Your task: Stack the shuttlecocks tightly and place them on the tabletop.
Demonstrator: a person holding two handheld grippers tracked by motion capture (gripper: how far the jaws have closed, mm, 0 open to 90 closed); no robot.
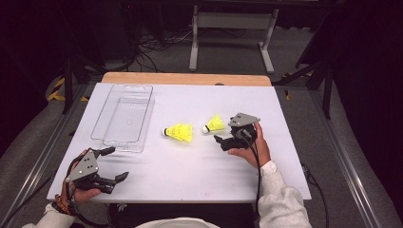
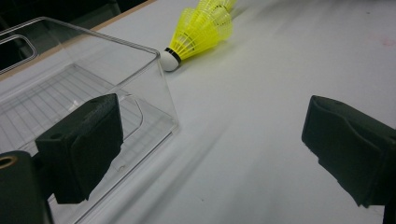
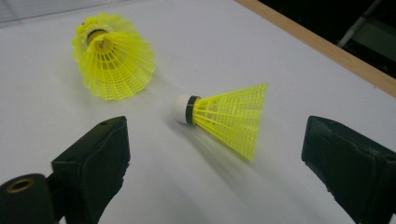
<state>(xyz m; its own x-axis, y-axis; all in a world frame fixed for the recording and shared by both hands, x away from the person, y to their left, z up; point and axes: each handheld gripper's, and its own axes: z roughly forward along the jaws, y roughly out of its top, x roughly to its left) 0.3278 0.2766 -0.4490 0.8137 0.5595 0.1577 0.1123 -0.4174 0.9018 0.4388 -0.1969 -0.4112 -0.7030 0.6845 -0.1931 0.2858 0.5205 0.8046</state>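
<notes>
Near shuttlecock (image 3: 224, 116): a yellow mesh-skirted shuttlecock with a white cork, lying on its side toward the right edge of the white tabletop (image 1: 190, 171), cork pointing toward the middle. It lies just ahead of the right gripper (image 1: 223, 140), whose jaws stand wide apart with nothing between them; in the right gripper view the shuttlecock sits between and beyond the two black jaws, untouched. Second shuttlecock (image 1: 179, 132): same make, also on its side, near the middle of the tabletop, apart from the first. Clear tray (image 1: 122, 118): a transparent, empty bin at the far left corner, its near corner close to the left gripper (image 1: 111, 164).

Step in hand, as judged: approach for a pick of the near shuttlecock. A sound grasp would straddle the cork end or the narrow neck of the skirt, since the flared mesh is light and springy and may roll or squirt out under a late or off-centre squeeze.

Pose: the right hand (image 1: 249, 147) holds its gripper low, pointing leftward across the tabletop. The left hand (image 1: 78, 190) rests at the near left corner, its gripper also spread wide and empty, aimed toward the tray.
</notes>
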